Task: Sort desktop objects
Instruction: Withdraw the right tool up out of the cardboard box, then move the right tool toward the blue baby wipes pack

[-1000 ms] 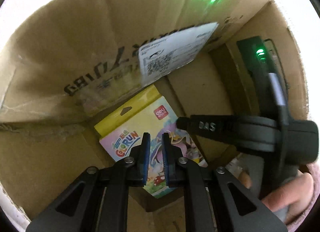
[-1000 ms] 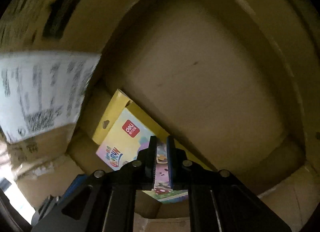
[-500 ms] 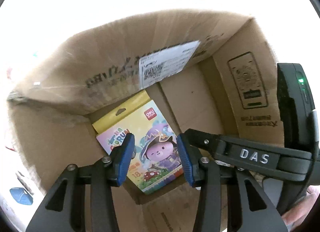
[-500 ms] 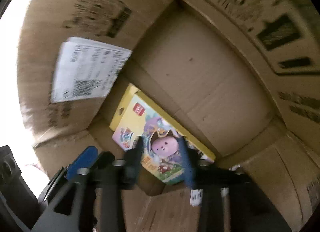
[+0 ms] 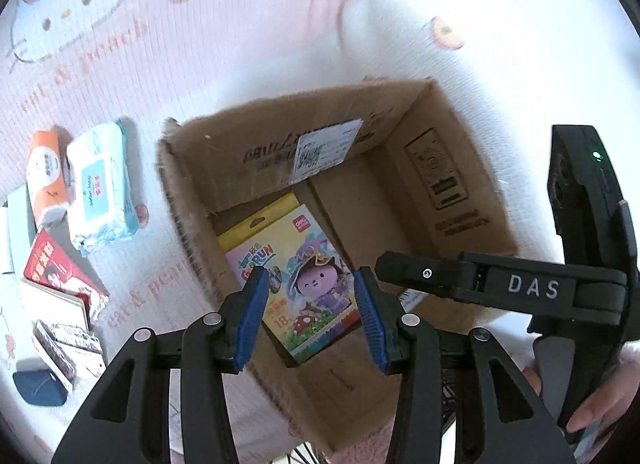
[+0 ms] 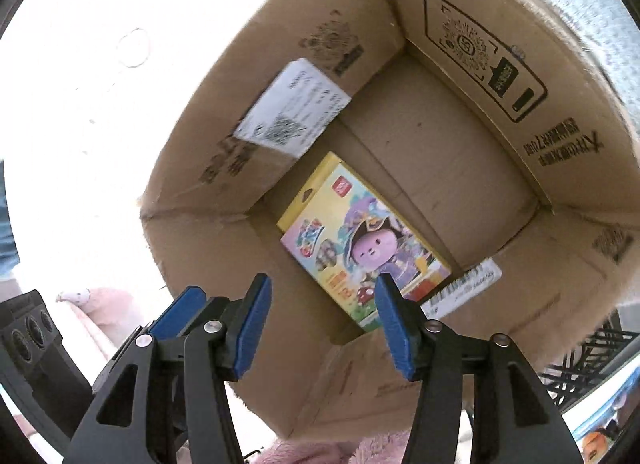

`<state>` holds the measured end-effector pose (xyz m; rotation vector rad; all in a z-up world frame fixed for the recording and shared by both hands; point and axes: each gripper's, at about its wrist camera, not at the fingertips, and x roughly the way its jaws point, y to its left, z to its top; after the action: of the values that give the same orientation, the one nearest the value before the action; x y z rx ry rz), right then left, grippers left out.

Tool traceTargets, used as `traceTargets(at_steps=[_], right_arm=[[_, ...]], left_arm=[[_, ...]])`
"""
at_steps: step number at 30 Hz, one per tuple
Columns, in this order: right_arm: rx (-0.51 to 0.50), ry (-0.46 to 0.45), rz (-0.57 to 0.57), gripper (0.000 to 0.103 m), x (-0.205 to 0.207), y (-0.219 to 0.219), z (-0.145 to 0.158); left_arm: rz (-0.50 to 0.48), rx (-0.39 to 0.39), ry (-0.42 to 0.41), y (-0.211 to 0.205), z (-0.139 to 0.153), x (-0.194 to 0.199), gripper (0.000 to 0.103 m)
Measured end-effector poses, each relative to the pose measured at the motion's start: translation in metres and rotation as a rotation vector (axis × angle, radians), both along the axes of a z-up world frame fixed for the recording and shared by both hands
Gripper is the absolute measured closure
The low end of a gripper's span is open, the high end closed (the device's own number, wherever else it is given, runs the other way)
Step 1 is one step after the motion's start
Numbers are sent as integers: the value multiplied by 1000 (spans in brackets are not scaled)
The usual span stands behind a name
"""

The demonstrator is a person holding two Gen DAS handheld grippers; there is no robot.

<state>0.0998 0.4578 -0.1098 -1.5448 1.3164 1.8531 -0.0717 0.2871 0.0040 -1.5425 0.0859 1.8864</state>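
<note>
While the right gripper's (image 6: 323,318) jaws are opening, the toy box (image 6: 362,242) lies in the carton (image 6: 500,111)

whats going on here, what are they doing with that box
A person is sorting desk items into a cardboard box with a gripper in each hand. A colourful cartoon toy pack lies flat on the box floor. The left gripper is open above it, holding nothing; the right gripper also holds nothing, its jaws opening. Wet wipes, an orange tissue pack and booklets wait outside.
</note>
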Motion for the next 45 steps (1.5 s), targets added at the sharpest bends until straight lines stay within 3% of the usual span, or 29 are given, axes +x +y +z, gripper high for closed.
traceTargets(at_steps=[5, 13, 16, 18, 25, 34, 39, 45], right_arm=[[91, 24, 8, 52, 8, -27, 36], [233, 135, 8, 51, 22, -72, 89], [255, 174, 37, 50, 18, -89, 94], [283, 182, 82, 44, 9, -102, 95], [305, 244, 190, 44, -24, -138, 89], [405, 315, 352, 44, -80, -185, 71], [326, 344, 367, 44, -111, -200, 49], [311, 399, 380, 44, -147, -214, 31]], left_arm=[[12, 113, 125, -30, 23, 21, 55], [77, 288, 242, -86, 48, 48, 54], [93, 381, 295, -109, 56, 56, 43], [123, 415, 315, -125, 57, 58, 38], [244, 466, 251, -173, 40, 40, 38], [391, 456, 334, -259, 13, 9, 38], [366, 413, 386, -288, 3, -12, 38], [314, 334, 419, -287, -18, -38, 38]])
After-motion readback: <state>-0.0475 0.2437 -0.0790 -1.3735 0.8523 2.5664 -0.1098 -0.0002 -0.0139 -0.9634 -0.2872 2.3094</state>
